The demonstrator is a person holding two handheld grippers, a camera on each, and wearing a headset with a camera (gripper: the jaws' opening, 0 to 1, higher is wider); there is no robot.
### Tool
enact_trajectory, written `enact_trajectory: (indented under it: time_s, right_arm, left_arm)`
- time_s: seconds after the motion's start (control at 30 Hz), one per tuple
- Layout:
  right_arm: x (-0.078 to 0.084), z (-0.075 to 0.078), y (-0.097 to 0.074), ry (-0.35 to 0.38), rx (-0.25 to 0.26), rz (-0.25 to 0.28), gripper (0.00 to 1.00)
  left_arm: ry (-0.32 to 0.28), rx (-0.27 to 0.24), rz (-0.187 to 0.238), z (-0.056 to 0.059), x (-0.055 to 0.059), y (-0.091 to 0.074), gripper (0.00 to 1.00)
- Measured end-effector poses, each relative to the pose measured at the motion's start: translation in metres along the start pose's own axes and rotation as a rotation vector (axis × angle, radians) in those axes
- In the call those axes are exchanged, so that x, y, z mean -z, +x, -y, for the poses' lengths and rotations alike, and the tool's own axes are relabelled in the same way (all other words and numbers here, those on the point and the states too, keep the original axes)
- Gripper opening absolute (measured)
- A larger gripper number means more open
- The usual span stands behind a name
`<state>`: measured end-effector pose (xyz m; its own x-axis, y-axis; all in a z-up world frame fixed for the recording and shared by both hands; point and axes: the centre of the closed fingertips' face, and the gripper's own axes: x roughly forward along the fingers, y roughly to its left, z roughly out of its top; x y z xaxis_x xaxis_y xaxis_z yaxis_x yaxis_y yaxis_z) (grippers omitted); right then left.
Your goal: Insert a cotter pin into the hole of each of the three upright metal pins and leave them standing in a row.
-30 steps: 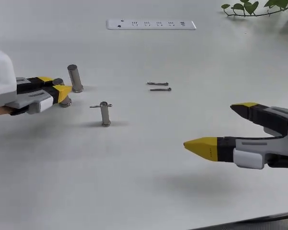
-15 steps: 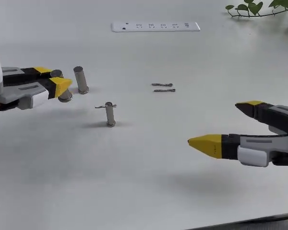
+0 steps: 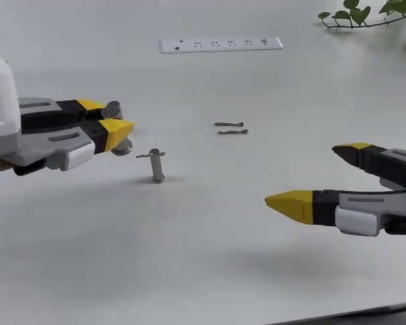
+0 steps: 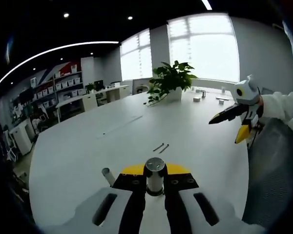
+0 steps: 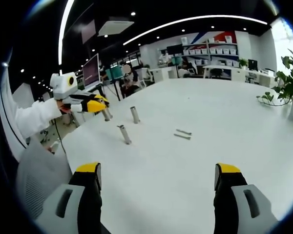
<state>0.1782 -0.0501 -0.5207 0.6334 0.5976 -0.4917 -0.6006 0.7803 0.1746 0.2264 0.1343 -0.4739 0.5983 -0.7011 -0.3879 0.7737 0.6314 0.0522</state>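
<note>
Nearest me, my right gripper [image 3: 301, 175] hovers with its jaws wide apart, ready, I judge, to fetch a cotter. Further out, the left gripper [image 3: 116, 118] looks clamped on a bare upright steel pin [image 4: 155, 176], steadying it near the cottered steel pin [image 3: 156, 166]. Beyond, two thin wire cotter pins [image 3: 229, 124] lie loose on the white worktop [image 3: 203, 257].

Bright, even light covers the white table [image 3: 189, 230]. Shadows are pale and soft-edged: 1 smudge lies beneath the right gripper [image 3: 299, 176], another beneath the left gripper [image 3: 115, 116]. In the left gripper view, windows [image 4: 205, 46] far ahead of the jaws blow out to white, and the metal pin [image 4: 155, 175] clamped between them is sharp, with a glint on its cap. Both gripper views bend strongly toward their edges. The right gripper's wide-apart jaws look soft near the lens, and ceiling strips [image 5: 185, 22] glare overhead.
</note>
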Motion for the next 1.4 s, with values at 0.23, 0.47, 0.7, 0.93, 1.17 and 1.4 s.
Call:
enact_trajectory:
  time_s: [0.23,0.47,0.7,0.93,1.17,1.4]
  right_arm:
    - [0.002,0.001,-0.005,0.006,0.0,0.006,0.95]
    - [0.006,0.004,-0.009,0.018,0.01,0.01,0.95]
    - [0.009,0.004,-0.012,0.022,0.014,0.012,0.94]
    - [0.013,0.003,-0.013,0.029,0.017,0.01,0.94]
    - [0.016,0.004,-0.012,0.037,0.02,-0.001,0.93]
    - [0.018,0.004,-0.012,0.038,0.02,-0.007,0.93]
  left_arm:
    - [-0.021,0.032,-0.005,0.028,0.003,0.023,0.1]
    - [-0.065,0.07,-0.006,0.058,0.009,0.041,0.1]
    - [-0.062,0.094,-0.044,0.076,0.025,0.053,0.1]
    - [-0.08,0.088,-0.078,0.08,0.041,0.06,0.1]
    - [-0.107,0.089,-0.079,0.084,0.046,0.067,0.1]
    - [-0.092,0.105,-0.109,0.092,0.056,0.074,0.1]
